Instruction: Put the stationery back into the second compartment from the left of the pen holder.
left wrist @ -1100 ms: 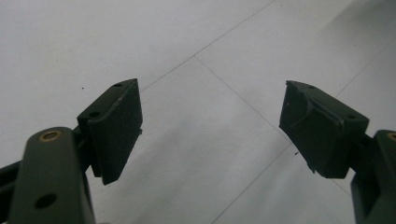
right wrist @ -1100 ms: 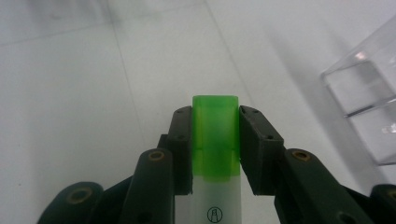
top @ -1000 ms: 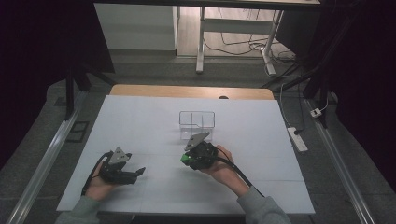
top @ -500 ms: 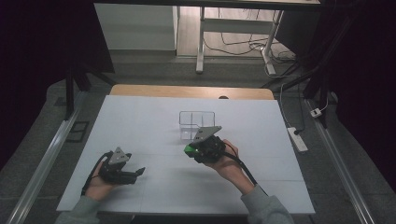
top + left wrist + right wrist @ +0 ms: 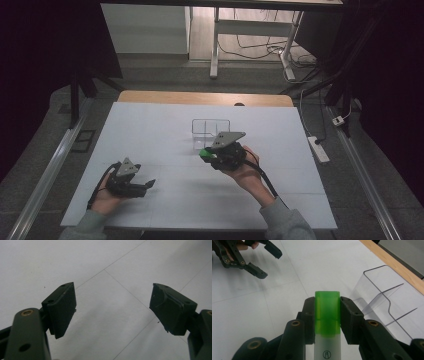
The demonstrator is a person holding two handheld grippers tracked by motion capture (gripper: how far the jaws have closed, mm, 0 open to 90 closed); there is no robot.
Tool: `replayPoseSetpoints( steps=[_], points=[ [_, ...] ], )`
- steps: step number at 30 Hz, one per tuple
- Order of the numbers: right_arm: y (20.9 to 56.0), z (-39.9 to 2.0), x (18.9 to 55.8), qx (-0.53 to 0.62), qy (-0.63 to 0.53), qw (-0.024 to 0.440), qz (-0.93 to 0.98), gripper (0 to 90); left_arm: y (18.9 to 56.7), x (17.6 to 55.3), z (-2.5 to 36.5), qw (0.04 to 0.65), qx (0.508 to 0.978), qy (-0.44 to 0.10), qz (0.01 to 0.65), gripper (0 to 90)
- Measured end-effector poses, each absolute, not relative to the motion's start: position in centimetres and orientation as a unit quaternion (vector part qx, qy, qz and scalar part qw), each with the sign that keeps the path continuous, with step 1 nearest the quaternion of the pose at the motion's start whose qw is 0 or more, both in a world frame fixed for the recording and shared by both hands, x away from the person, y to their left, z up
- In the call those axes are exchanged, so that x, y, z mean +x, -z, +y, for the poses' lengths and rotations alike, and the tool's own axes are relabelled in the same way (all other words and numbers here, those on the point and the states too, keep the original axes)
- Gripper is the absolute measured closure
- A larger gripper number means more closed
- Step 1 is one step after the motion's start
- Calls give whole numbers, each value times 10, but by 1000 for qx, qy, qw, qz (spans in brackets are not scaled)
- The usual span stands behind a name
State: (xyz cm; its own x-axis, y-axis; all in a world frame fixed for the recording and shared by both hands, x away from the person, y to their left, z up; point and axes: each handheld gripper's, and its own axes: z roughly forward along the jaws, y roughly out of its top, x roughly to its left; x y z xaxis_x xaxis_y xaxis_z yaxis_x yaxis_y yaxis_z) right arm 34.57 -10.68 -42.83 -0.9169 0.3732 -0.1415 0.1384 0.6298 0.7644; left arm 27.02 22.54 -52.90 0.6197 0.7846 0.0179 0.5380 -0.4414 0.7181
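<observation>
Near the front edge of the tabletop (image 5: 165, 125), toward its left corner, the left gripper (image 5: 148, 185) rests low with its jaws wide apart and nothing between them. Toward the middle, the right gripper (image 5: 206, 153) clamps a bottle (image 5: 327, 315) by its green cap. Just beyond stands a clear plastic holder (image 5: 210, 131), nearer the back edge.

We see the white table (image 5: 165, 130) evenly lit from overhead, its surroundings dark. Shadows beneath the jaws are soft. Near-lens parts in both gripper views blur slightly.
</observation>
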Motion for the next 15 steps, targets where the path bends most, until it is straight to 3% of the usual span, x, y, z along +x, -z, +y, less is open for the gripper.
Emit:
replayPoseSetpoints(
  steps=[15],
  points=[
    [420, -123, 365, 185, -448, 152, 862, 675, 529, 269, 227, 348, 829, -178, 401, 213]
  ],
)
